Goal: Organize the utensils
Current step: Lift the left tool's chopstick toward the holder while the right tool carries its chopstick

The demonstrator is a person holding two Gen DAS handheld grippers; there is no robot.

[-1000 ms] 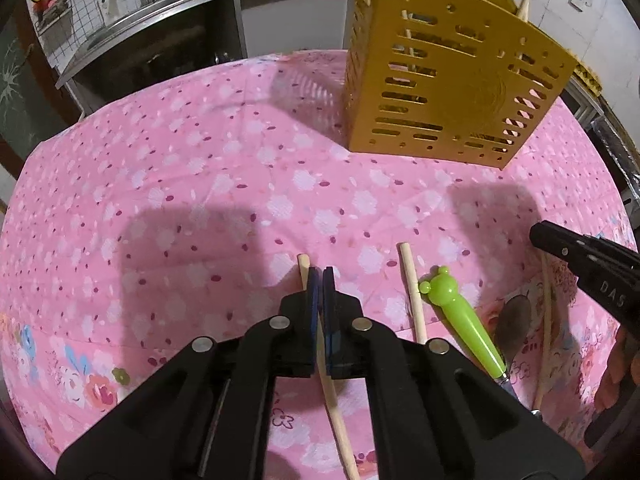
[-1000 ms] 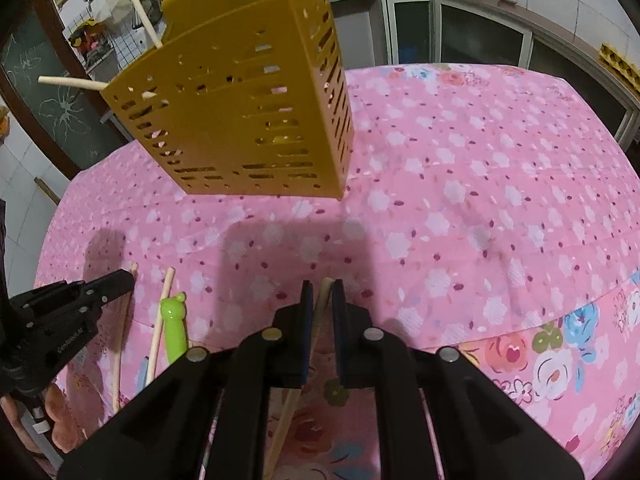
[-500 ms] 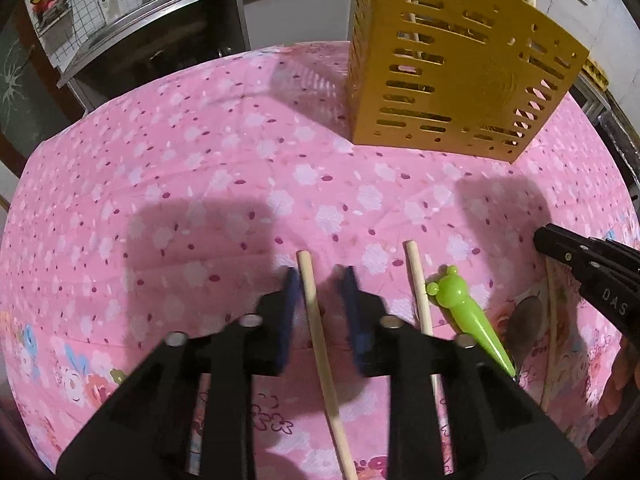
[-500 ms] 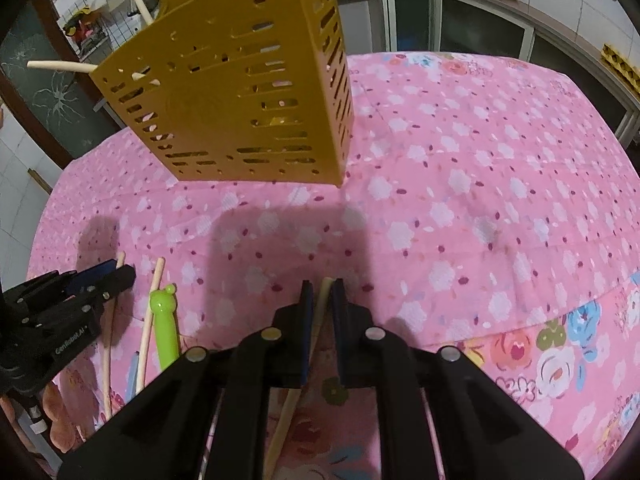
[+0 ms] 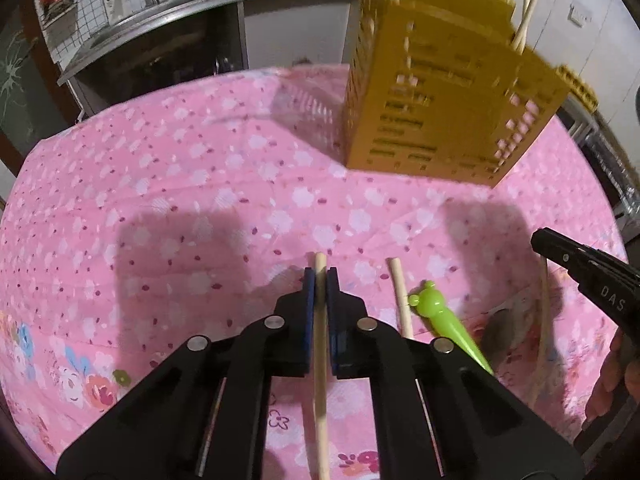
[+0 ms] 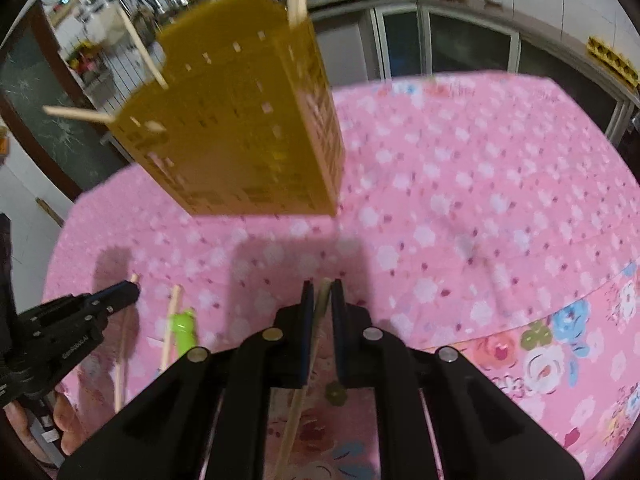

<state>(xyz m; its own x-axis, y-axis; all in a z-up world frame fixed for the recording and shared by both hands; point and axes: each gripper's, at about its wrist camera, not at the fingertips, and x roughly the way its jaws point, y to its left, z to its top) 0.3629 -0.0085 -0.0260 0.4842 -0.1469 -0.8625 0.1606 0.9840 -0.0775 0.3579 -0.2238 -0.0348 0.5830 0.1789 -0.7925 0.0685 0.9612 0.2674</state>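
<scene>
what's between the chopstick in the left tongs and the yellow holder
Nothing visible: only bare pink tablecloth lies between the chopstick pinched in the left tongs and the yellow holder.

yellow utensil holder (image 6: 240, 128) is motion-blurred in the right wrist view, slots smeared, and its top is cut off by the frame edge in both views. Green-handled utensil (image 5: 444, 320): its far end blurs out by a dark patch, can't tell what kind it is. Both gripped chopsticks, left one (image 5: 320, 360) and right one (image 6: 308, 368), run under the gripper bodies and off the bottom edge, so lower ends aren't visible.
</scene>
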